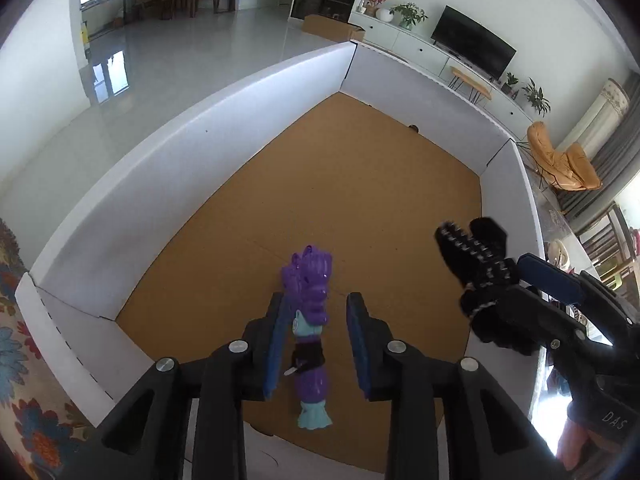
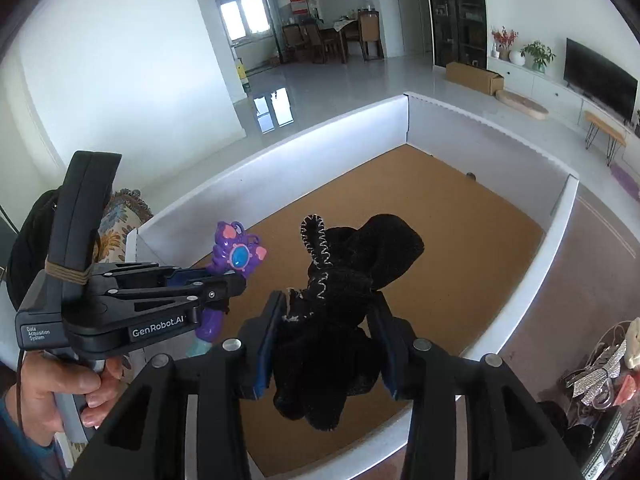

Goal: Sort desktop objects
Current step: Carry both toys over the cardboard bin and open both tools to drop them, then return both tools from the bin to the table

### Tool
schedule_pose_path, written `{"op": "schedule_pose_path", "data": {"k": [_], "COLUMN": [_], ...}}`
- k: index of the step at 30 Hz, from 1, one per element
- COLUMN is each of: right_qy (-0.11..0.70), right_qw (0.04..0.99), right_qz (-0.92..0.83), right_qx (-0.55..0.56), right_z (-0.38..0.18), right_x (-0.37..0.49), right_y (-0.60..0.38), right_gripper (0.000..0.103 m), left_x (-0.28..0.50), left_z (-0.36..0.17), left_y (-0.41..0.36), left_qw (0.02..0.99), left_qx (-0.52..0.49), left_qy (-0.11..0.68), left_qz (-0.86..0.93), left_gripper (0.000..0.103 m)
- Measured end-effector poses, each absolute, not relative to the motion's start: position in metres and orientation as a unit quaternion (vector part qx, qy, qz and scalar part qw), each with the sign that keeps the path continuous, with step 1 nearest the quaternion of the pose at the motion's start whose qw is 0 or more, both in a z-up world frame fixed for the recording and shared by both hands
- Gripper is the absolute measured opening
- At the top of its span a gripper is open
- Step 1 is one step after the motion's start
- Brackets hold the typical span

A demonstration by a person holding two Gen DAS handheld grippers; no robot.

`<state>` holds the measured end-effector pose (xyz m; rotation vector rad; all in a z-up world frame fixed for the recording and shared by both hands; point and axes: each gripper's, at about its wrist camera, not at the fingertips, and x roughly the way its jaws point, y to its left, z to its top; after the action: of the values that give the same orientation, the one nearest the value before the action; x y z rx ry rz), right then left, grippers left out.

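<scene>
Your left gripper [image 1: 316, 344] sits low centre in the left wrist view, over the brown floor of the white-walled box [image 1: 192, 152]. Jaws part-open. The purple toy [image 1: 310, 308] stands between the blue pads [image 1: 276, 344], purple head up, teal foot down. It is close against the left pad, with a clear gap to the right pad. Cannot tell whether the left pad actually touches it.

In the right wrist view the same gripper comes in from the left of the frame, and the toy's head with its blue gem pokes out past the fingers. Your hand [image 2: 60, 388] wraps the handle at lower left.

Your right gripper [image 2: 326, 344] is at bottom centre of its own view, also above the box. The black plush toy [image 2: 340, 300] fills the gap between the pads, white stitching showing on top, its bottom end hanging below the fingers. Both pads sit against the plush sides, so call it held, jaws partly spread. In the left wrist view it shows at mid right, plush sticking out up-left.

The box floor is bare cork-brown. A flower-patterned cloth [image 1: 24, 352] runs along the left edge of the left wrist view.
</scene>
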<state>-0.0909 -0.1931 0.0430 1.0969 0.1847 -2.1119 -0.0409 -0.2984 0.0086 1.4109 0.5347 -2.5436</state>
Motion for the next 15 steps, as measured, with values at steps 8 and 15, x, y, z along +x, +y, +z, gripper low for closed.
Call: {"op": "schedule_pose_path", "data": {"k": [8, 15], "right_qy": [0.0, 0.028], "right_qw": [0.34, 0.222], "right_qz": [-0.872, -0.928], "right_qx": [0.353, 0.297], "right_z": [0.065, 0.067], "right_x": [-0.065, 0.001], "right_y": [-0.11, 0.038], "right_gripper": [0.089, 0.103], "left_x": [-0.014, 0.011], "left_z": [0.062, 0.08], "left_y": [-0.243, -0.081], "left_qw": [0.052, -0.124], "left_qx": [0.401, 0.392], "left_qy": [0.186, 0.122], "left_qz": [-0.896, -0.903], "left_gripper": [0.06, 0.102]}}
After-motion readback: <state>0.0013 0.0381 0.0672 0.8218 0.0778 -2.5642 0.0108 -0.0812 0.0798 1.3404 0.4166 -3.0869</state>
